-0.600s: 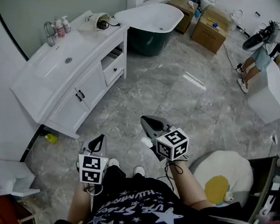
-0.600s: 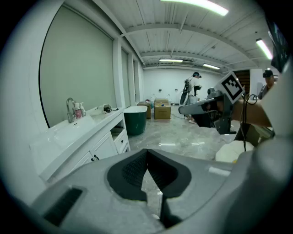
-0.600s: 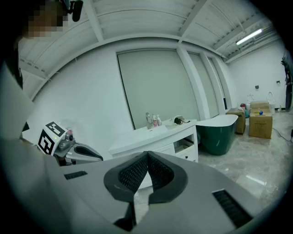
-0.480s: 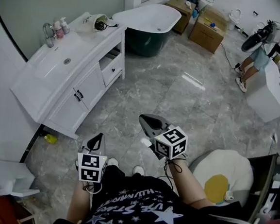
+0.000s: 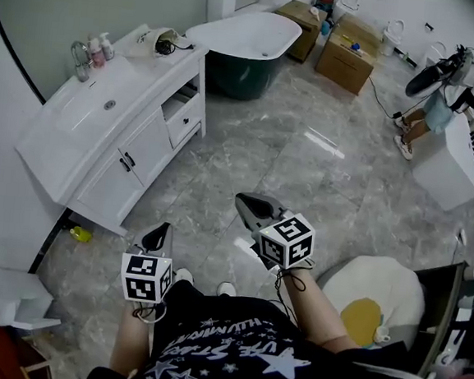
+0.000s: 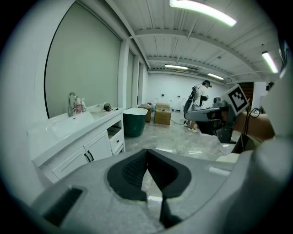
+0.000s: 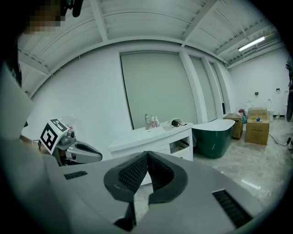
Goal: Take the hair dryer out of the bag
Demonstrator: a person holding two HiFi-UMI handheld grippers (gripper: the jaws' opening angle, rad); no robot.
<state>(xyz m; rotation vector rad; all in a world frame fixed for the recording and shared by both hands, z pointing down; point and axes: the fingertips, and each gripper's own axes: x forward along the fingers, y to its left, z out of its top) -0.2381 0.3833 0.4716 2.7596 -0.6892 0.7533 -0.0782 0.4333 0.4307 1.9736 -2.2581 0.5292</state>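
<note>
Perhaps a bathroom showroom — vanity (image 5: 102, 127), bathtub (image 5: 249, 35), boxes (image 5: 348, 52)

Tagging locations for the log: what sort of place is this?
Likely a bathroom mock-up or showroom in a large hall: a white sink vanity and a freestanding bathtub stand along one wall, with cardboard boxes on the open floor beyond.

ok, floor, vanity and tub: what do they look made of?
Floor: polished grey marble-look tile, going by veining, joint lines and a glare patch.
Vanity: glossy white painted cabinet with dark handles, likely wood or MDF.
Tub: smooth white inside, dark green shell, probably acrylic; can't confirm.
</note>
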